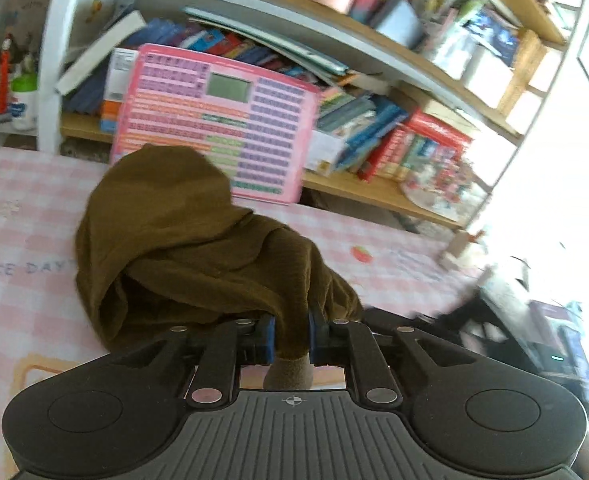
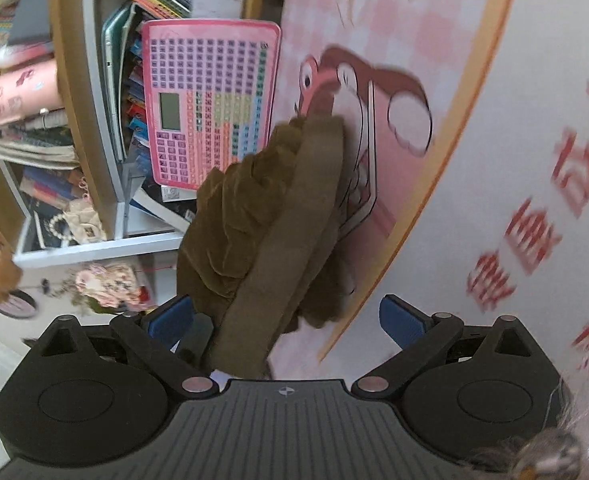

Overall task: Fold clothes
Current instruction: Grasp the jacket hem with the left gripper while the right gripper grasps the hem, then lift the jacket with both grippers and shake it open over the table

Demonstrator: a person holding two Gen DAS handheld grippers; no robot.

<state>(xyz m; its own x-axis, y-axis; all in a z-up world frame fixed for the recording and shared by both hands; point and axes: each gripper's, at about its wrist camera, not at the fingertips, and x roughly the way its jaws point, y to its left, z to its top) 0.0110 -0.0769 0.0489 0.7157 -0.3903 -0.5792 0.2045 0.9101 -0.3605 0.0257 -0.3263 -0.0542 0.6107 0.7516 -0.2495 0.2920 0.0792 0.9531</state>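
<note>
Left gripper [image 1: 291,338]: blue pads narrowed onto a bunch of the brown garment [image 1: 182,248], clamped, a tail of fabric hanging below the pads. The rest of the cloth heaps up just beyond the fingers and spills left, blocking much of the near pink checked mat [image 1: 18,216].

Right gripper [image 2: 288,322]: blue pads spread wide, nothing pinched. The same brown garment [image 2: 254,216] sits between them, nearer the left pad; its ribbed band [image 2: 294,248] runs from the gripper base away up the middle. Whether cloth touches the left pad cannot be told.

One garment, two grippers.

Under and beyond the cloth: a mat [image 2: 374,40] with a pink check, a cartoon figure [image 2: 334,84] and red characters on white at right, blurred.

Farther: one pink toy keyboard board [image 1: 218,120] with a small grey screen, leaning upright against the bookshelf [image 1: 374,184]. Shelves packed with many books, motion-blurred, not counted. Far left in the left view, a white bottle with green cap [image 1: 24,100]. Right side overexposed.
</note>
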